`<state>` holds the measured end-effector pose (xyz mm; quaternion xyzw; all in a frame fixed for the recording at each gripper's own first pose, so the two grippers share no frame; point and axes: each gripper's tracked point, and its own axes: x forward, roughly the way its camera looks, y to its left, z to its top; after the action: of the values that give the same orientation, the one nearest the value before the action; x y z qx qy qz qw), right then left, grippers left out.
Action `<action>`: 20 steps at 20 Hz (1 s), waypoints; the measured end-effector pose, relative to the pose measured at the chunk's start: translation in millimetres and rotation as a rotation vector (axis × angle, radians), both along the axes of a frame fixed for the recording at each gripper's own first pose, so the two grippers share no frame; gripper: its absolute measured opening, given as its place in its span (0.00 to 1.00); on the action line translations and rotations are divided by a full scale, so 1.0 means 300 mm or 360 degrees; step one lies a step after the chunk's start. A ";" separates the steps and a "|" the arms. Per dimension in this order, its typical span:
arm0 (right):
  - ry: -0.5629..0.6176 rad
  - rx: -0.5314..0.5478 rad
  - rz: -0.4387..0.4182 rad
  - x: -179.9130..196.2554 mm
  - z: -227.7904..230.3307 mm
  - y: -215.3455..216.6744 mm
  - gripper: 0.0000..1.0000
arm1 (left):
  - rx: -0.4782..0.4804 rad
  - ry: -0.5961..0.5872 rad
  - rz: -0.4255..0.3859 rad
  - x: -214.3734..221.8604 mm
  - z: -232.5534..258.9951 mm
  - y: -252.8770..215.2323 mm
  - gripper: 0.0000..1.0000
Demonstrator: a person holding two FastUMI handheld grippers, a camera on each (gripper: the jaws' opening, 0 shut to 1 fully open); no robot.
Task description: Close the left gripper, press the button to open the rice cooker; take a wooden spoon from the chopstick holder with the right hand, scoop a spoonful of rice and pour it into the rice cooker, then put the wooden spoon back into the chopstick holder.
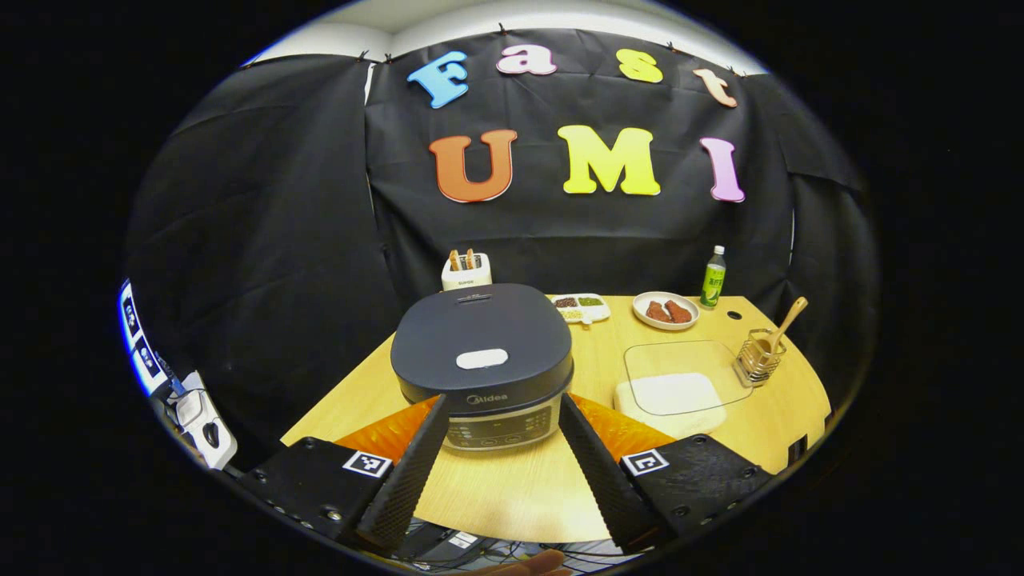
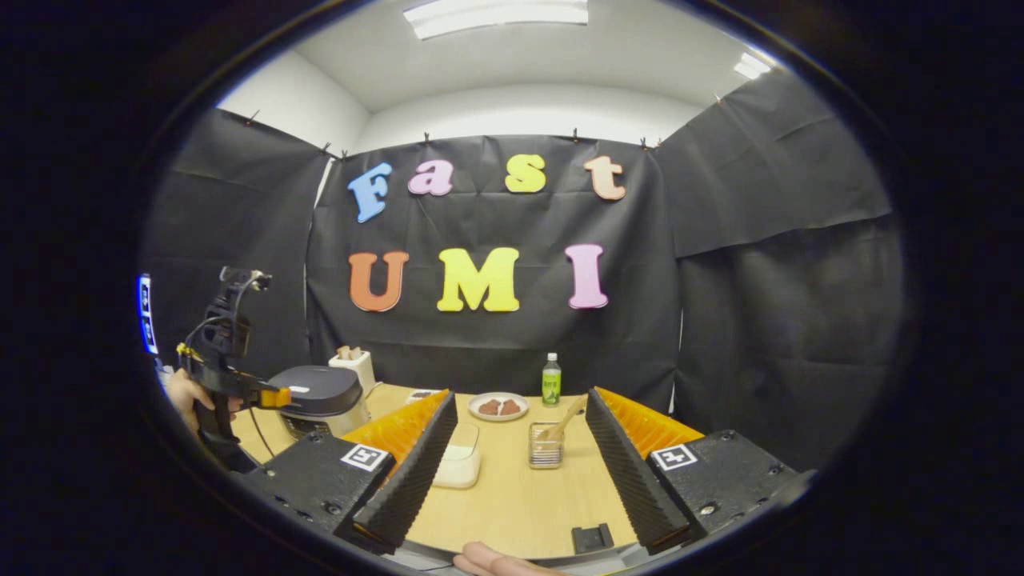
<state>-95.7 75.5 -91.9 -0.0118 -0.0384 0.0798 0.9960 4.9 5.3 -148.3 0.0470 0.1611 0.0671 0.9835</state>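
left gripper view: left hand-held gripper point(image 1: 500, 416) hovers just in front of the cooker point(image 1: 482, 352), fingers spread wide either side of its front panel, nothing between them. lid is down; pale oval button point(image 1: 482, 358) sits on top near the front edge, so the gripper looks lined up for the press, but the task wants it closed first and that isn't done yet.

right gripper view: right hand-held gripper point(image 2: 520, 444) also wide open and empty, held back from the tabletop point(image 2: 512, 504), aimed at the wire holder point(image 2: 546, 446) w/ the spoon point(image 2: 564, 422) standing in it, handle leaning up and to the right, prob. readied for a grab. clear rice box point(image 2: 462, 458) lies left of the holder, between it and the cooker, handy for scooping. left gripper shows far left in this view, beside the cooker, w/ a hand on its grip.

other things: toaster behind the cooker, divided snack tray, plate w/ two brown pieces, green bottle at the back. all well apart from holder and box; nothing seems to block either path.
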 end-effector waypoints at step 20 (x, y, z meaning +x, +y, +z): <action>0.0034 0.0154 -0.0094 -0.005 -0.022 -0.070 1.00 | -0.0019 -0.0624 -0.0173 -0.489 0.254 -0.119 0.96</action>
<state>-97.1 54.5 -98.5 0.0361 -0.0311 0.0485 0.9977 -141.8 -30.5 -72.1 0.0358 -0.0360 0.0207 0.9985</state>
